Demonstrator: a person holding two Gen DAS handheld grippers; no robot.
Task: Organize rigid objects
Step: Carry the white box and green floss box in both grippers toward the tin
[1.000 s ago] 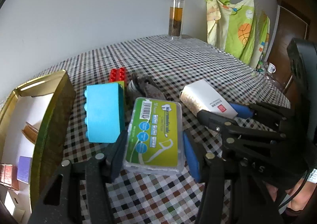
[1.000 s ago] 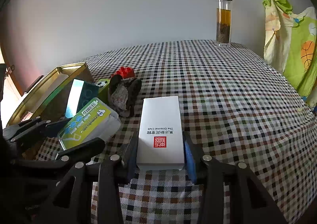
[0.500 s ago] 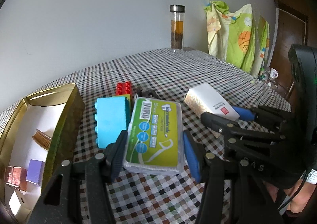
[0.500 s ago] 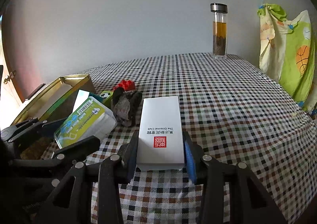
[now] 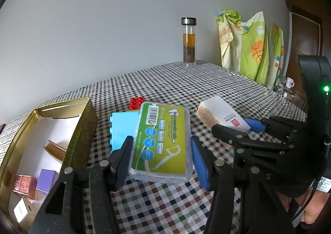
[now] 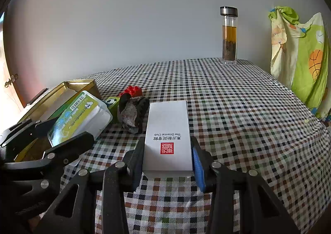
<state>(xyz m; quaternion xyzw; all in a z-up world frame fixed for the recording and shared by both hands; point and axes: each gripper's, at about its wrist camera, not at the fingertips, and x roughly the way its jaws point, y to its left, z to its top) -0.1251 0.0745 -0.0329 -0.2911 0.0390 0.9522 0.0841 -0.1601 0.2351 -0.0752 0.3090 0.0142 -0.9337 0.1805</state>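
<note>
Beside the gold tin: everything below is placed against this one open box at the left end of the checked tablecloth (image 6: 238, 109).
Gold tin (image 5: 82, 124): open at the top, white inside; it holds a copper-coloured cube (image 5: 21, 183), a purple cube (image 5: 46, 180), a white block (image 5: 21, 210) and a brown ridged piece (image 5: 55, 150).
Left gripper (image 5: 161, 156): just to the right of the tin; its two fingers press the long sides of the floss pick box, one black pad and one blue pad against it.
Floss pick box (image 5: 162, 137): clear plastic with a green label and a barcode, pinched and tilted, lifted off the cloth, near the tin's right wall.
Right gripper (image 6: 167, 158): further right of the tin, beyond the left gripper; its fingers clamp both long sides of the white carton.
White carton (image 6: 168, 136): red seal and small print on top, held between the pads above the cloth, well apart from the tin.
Blue building block (image 5: 122, 128): on the cloth just right of the tin, partly behind the floss pick box.
Red building block (image 5: 135, 102): behind the blue one, farther from the tin.
Green football block (image 6: 112, 102): close to the tin's far corner.
Dark rock-like lump (image 6: 132, 113): between the football block and the white carton.
Glass bottle (image 6: 229, 35): upright at the far edge, well away from the tin, with amber liquid and dark leaves.
Patterned cloth (image 6: 300, 56): hangs beyond the table's right side, farthest from the tin.
</note>
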